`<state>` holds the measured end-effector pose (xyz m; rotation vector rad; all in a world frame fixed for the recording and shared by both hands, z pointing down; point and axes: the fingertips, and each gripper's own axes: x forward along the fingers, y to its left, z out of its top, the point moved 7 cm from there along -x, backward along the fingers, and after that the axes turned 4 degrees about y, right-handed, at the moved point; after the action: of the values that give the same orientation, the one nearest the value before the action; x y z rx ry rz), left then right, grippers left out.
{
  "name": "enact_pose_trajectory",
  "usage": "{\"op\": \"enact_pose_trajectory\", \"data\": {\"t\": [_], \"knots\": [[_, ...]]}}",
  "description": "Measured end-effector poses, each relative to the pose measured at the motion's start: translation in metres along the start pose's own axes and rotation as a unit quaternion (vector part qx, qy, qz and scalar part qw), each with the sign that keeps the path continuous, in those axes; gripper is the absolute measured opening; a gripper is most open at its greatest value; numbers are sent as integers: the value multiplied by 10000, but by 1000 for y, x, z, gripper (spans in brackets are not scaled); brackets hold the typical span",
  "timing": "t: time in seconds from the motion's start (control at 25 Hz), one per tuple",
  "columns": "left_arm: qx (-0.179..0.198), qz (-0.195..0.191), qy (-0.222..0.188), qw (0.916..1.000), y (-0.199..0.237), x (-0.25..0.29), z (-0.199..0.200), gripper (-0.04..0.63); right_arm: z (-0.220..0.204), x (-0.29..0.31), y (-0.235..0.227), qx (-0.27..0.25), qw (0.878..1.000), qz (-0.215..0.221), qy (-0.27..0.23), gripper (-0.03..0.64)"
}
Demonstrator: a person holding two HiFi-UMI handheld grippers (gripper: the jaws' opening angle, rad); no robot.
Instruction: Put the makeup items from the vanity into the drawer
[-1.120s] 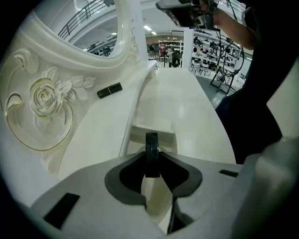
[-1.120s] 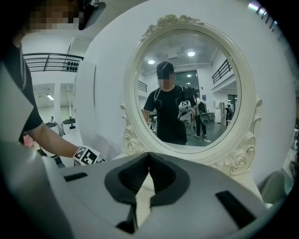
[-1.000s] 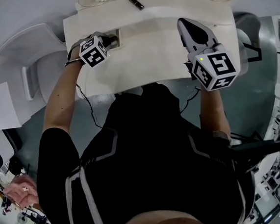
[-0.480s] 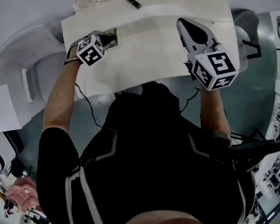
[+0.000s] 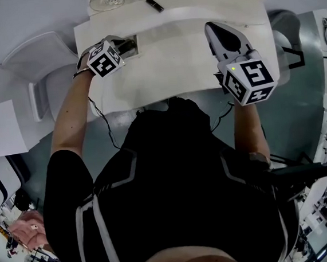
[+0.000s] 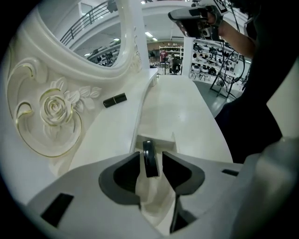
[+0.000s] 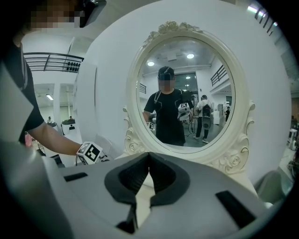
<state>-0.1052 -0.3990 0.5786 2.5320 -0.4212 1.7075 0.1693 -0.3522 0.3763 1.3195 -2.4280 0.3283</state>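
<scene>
black makeup stick [image 6: 149, 161] between opening left gripper [image 6: 151, 155] jaws, right gripper [image 7: 148, 159] closed, empty

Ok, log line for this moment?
left tongs: opening, black tube between them at drawer opening | right tongs: shut, empty | second black tube: on shelf

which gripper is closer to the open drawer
Left. The left gripper is right over the drawer, jaws opening with a dark makeup item between them; the right gripper hangs across the vanity, rightward.
</scene>
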Motion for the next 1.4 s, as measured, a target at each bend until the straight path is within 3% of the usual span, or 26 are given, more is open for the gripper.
{"op": "enact_pose_trajectory", "data": {"t": [0.12,0.24,0.32,0.4,0.52,0.68,0.88,1.0,1.16,1.24,1.4], "knots": [[11,144,-112,9998,-2,-12,1,140,4,-3,3,-16,10000,15,-58,6],[-154,374,-513,9979,-1,-33,7,140,8,-5,8,-38,9999,84,-129,6],[-382,696,-1004,9918,3,-53,11,140,12,-5,12,-30,9997,162,-201,6],[-722,981,-1541,9805,9,-80,16,140,17,-5,15,-45,9994,219,-279,6],[-1005,1450,-2192,9596,11,-123,25,140,26,-6,18,-64,9989,278,-375,6],[-1136,2079,-2971,9250,5,-178,34,138,42,-9,22,-86,9973,370,-628,6],[-1739,2484,-3848,8718,-3,-237,39,135,59,-4,21,-158,9953,425,-856,6],[-1877,2885,-4185,8404,-12,-266,42,121,70,1,21,-240,9940,480,-957,6],[-2288,3073,-4616,8001,-20,-292,39,67,82,9,20,-294,9922,584,-1063,6],[-2406,3155,-4705,7882,-26,-301,39,29,88,12,20,-319,9912,677,-1096,6],[-2621,3337,-4739,7716,-25,-311,36,25,96,20,18,-377,9899,787,-1121,6]]}}
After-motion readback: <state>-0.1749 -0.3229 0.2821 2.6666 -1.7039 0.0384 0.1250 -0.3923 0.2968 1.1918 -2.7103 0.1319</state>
